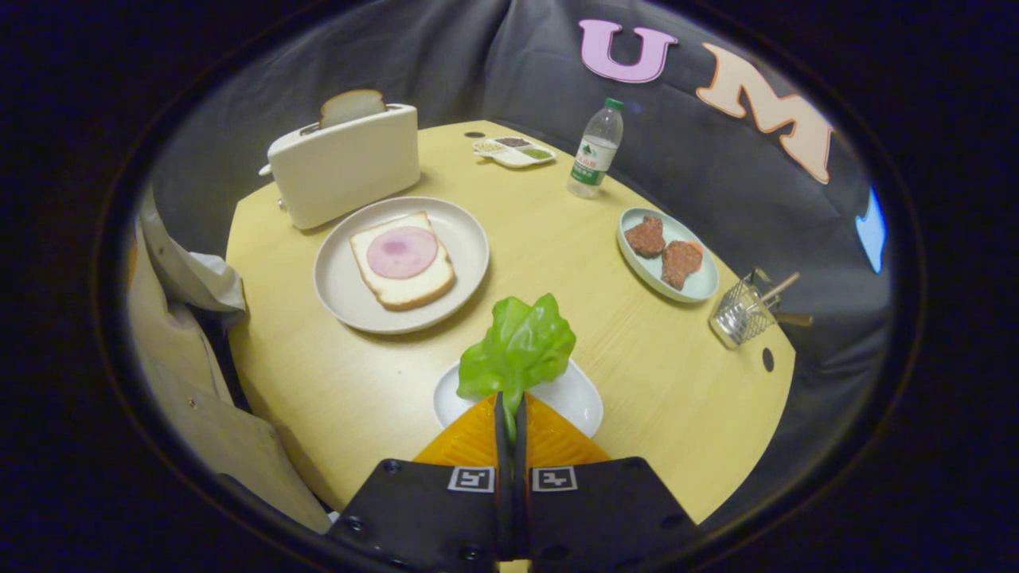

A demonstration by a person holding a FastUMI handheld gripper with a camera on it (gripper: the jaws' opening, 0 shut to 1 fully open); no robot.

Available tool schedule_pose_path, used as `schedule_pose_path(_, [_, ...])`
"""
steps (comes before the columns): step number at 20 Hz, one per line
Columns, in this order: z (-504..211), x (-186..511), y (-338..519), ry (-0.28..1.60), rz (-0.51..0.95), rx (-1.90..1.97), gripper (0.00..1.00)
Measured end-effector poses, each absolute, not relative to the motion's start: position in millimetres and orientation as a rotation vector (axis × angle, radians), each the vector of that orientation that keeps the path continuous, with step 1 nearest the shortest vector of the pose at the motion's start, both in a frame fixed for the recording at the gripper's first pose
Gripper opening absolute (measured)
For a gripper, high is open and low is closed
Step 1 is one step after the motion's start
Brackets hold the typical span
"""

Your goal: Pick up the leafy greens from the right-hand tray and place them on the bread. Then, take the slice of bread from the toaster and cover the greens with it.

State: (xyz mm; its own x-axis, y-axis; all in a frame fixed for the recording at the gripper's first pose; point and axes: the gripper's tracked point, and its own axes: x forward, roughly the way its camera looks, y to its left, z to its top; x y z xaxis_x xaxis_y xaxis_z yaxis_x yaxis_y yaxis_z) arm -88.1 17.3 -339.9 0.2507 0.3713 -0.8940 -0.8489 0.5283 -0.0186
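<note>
The greens (pixel 517 348) stand upright, the stem pinched between the two fingers of the gripper (pixel 509 414), which are closed on it with barely a gap. The leaf is above a white tray (pixel 575 395), whose near part is hidden behind the fingers. Beyond, a round plate (pixel 342 294) holds the bread (pixel 398 290) with a pink ham slice (pixel 402 251) on top. Behind it, the toaster (pixel 344 163) has a second slice (pixel 352 106) sticking out of its slot. To the right, a pale blue dish (pixel 700 282) carries two brown patties (pixel 665 251). A bottle (pixel 595 148), a small divided dish (pixel 513 151) with contents too small to make out, and a wire basket (pixel 740 314) stand farther off.
</note>
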Motion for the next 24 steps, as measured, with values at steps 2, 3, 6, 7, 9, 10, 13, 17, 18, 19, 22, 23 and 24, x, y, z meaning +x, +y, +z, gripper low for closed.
schedule_pose_path(2, [-330.6,-91.4,32.9,0.975,0.914,-0.584,0.03])
schedule_pose_path(3, [-325.7,-90.1,39.8,0.957,0.922,-0.593,0.03])
schedule_pose_path(6, [-317.2,-92.0,64.0,0.928,0.936,-0.591,0.03])
schedule_pose_path(7, [-314.0,-92.5,71.9,0.918,0.941,-0.588,0.03])
schedule_pose_path(9, [-311.5,-94.4,84.3,0.912,0.953,-0.59,0.03])
schedule_pose_path(10, [-310.7,-95.3,90.1,0.909,0.958,-0.593,0.03])
schedule_pose_path(13, [-311.6,-98.6,108.7,0.902,0.977,-0.59,0.03])
schedule_pose_path(17, [-315.2,-103.6,135.5,0.901,1.016,-0.585,0.03])
schedule_pose_path(18, [-316.4,-103.1,142.2,0.901,1.025,-0.587,0.03])
schedule_pose_path(19, [-317.8,-104.5,148.0,0.904,1.036,-0.585,0.03])
schedule_pose_path(22, [-322.9,-107.1,165.3,0.918,1.066,-0.59,0.04])
schedule_pose_path(23, [-326.6,-109.3,169.0,0.925,1.074,-0.593,0.05])
schedule_pose_path(24, [-328.6,-110.6,173.6,0.933,1.083,-0.593,0.05])
